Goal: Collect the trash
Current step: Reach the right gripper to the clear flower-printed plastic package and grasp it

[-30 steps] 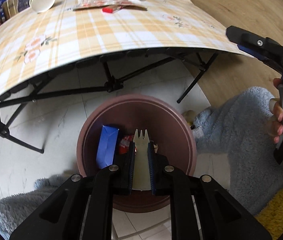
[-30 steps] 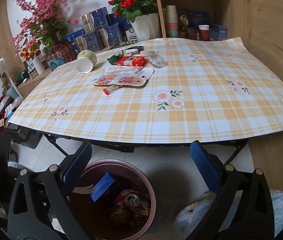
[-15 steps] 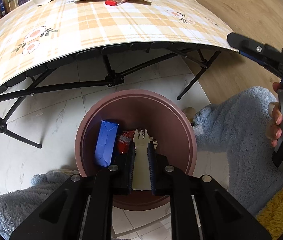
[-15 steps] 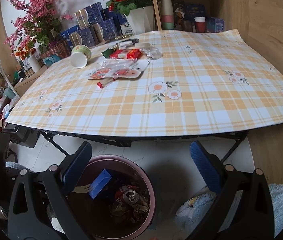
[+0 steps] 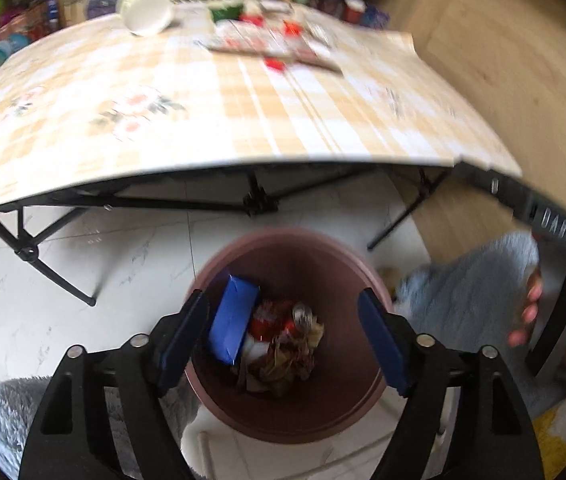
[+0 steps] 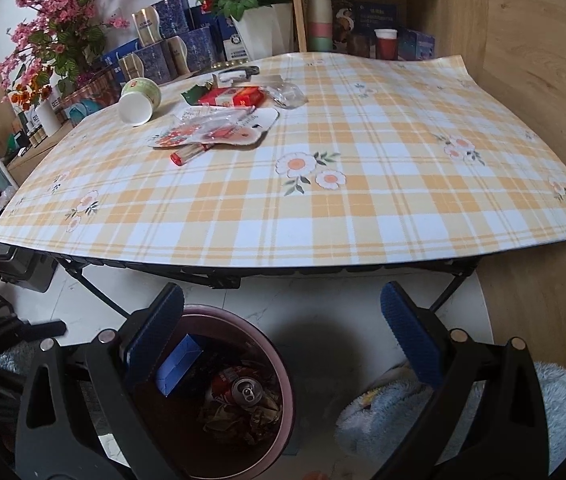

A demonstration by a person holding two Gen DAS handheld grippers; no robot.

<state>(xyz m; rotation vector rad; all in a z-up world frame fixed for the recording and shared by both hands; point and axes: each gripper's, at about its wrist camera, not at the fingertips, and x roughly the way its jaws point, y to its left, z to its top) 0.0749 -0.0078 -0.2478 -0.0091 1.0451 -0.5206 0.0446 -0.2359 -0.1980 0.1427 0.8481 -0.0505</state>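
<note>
Left gripper point(image 5: 283, 332) over the trash bin point(image 5: 243, 420), fingers opening, nothing between, for a drop | right gripper point(image 6: 283, 336) spread wide, empty, waiting | remaining wrappers point(image 6: 219, 132) and paper cup point(image 6: 139, 100) near counter's far left corner

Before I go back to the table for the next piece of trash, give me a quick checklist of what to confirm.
1. Left gripper empty: ok, jaws opening, nothing between them.
2. Right gripper empty: ok, jaws wide apart.
3. Fork inside the trash bin: cannot tell, not visible among the contents.
4. Room left in bin: ok, blue box and soda can sit low.
5. Trash still on table: ok, paper cup, red packet, wrappers remain.
</note>
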